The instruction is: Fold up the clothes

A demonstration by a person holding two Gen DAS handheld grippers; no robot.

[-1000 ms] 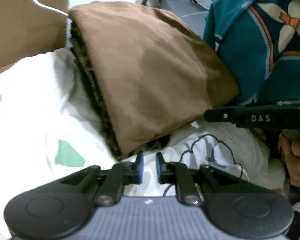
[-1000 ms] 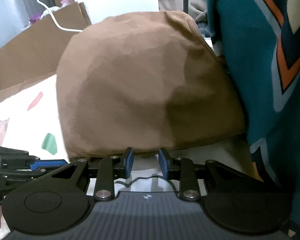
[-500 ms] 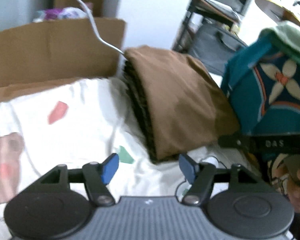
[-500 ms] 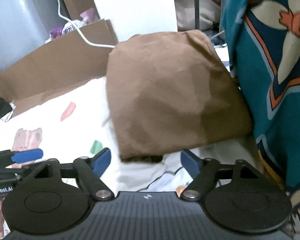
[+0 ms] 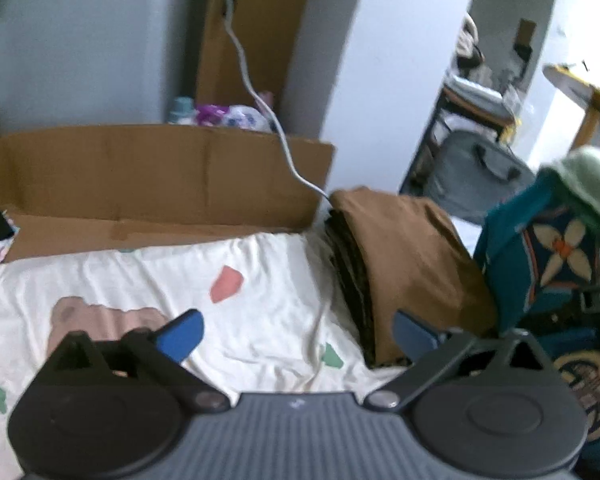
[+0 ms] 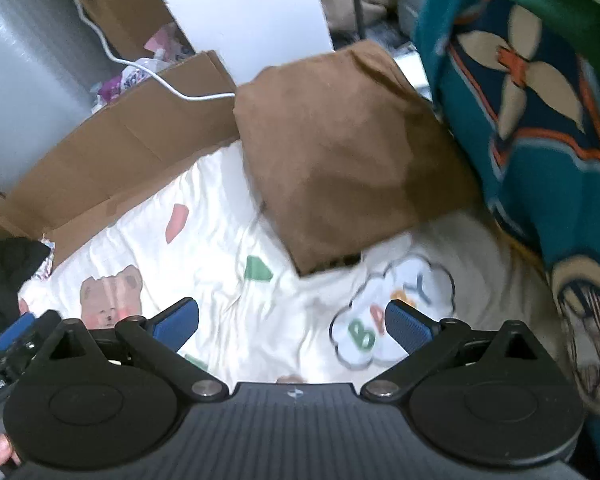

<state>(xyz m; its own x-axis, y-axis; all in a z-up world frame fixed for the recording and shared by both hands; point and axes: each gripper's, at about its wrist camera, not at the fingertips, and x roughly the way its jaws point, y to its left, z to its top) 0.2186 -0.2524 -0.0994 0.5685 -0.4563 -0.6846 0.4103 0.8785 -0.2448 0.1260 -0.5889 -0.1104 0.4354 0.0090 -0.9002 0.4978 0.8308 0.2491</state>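
At the far left of the right wrist view a dark garment (image 6: 4,276) lies beside a flattened cardboard sheet (image 6: 112,152); a white cable (image 6: 140,68) crosses above it; the white printed bedsheet (image 5: 112,280) spreads across the middle, with a bear print (image 6: 110,296) and coloured patches. The left gripper (image 5: 296,334) has just been opening, its blue pads wide apart with only sheet between them; the right gripper (image 6: 292,322) has likewise just been opening and holds nothing. Right of centre lies the folded brown garment (image 6: 340,160), resting on the bedsheet ahead of both grippers and untouched; its long axis runs from the near edge away toward the cardboard, its stacked fold edges (image 5: 352,276) facing left. Just beside it on the right hangs a teal patterned cloth (image 6: 540,128).
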